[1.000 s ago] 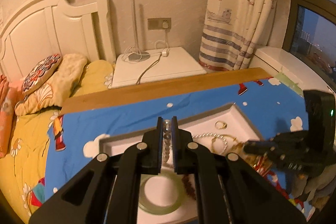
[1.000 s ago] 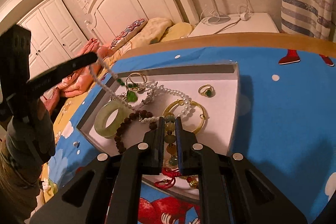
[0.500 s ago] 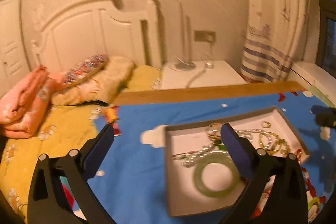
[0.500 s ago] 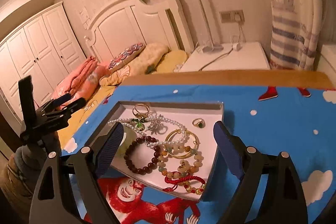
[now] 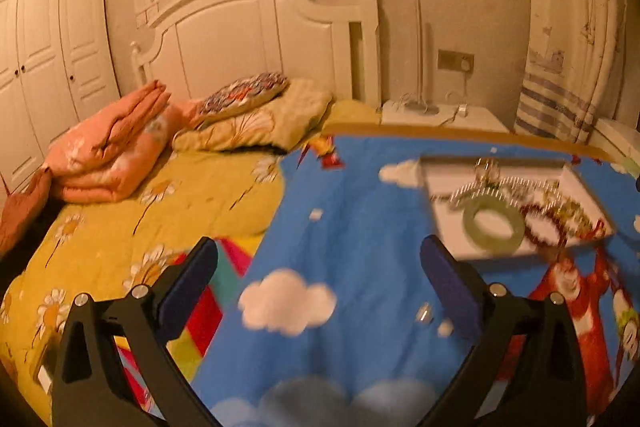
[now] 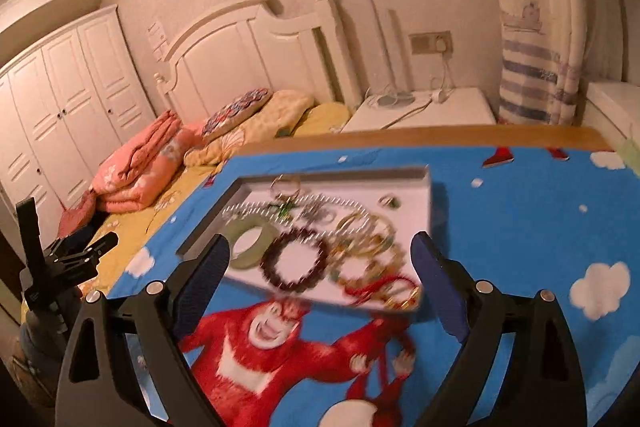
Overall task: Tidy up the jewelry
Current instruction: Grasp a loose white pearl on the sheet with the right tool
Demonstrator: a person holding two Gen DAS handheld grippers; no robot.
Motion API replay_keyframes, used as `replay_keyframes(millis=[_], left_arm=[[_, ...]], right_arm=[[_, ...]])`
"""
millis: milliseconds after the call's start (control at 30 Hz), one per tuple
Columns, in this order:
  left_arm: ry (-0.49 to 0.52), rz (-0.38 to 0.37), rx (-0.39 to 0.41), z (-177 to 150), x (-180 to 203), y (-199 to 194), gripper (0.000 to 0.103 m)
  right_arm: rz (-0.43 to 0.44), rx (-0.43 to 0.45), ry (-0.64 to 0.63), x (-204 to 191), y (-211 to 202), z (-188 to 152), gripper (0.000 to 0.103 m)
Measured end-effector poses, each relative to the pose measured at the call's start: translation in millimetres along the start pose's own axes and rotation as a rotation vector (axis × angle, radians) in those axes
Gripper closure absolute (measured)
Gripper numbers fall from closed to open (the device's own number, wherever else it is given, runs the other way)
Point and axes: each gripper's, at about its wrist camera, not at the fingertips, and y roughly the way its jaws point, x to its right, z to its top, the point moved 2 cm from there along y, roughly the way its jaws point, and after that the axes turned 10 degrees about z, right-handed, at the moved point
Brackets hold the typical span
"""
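Observation:
A white tray point(image 6: 332, 173) with a grey rim lies on the blue cartoon cloth point(image 6: 520, 227). It holds a jade bangle point(image 6: 250, 241), a dark red bead bracelet point(image 6: 294, 265), a pearl strand point(image 6: 280, 207), gold bangles point(image 6: 360, 227) and a ring point(image 6: 390, 202). My right gripper point(image 6: 320, 253) hovers over the tray's near edge, its jaws still opening and gripping nothing. My left gripper point(image 5: 320, 259) stands wide open and empty over bare cloth, left of the tray point(image 5: 496, 159) and its jade bangle point(image 5: 494, 225). In the right wrist view the left gripper point(image 6: 80, 255) shows far left.
A bed with a yellow quilt point(image 5: 140, 219), folded pink blankets point(image 5: 112, 155) and pillows point(image 5: 248, 115) lies left of the table. Behind stand a white headboard point(image 5: 248, 39), a nightstand point(image 6: 420, 111) with a lamp and cable, a striped curtain point(image 6: 532, 79) and a wardrobe point(image 6: 68, 95).
Both grippers were shut on strands of beads over the tray and have opened and let them go. The left one swung away to the left; the right one drew back and rose.

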Motion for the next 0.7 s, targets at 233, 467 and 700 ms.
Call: replay_keyframes(millis=[233,467,700], left_arm=[[0.015,-0.016,-0.075,-40,-7,4,0.003],[0.047,-0.044,-0.112,-56,0,14,0.003],[0.076,-0.076,-0.185,-61,9,27,0.002]], right_arm=[[0.054,-0.105,-0.017,-34,25,-28,0.015],[0.192,-0.253,-0.194,-108,52,-63,0.015],[0.369,-0.424,-0.405,-177,72,-112,0.038]])
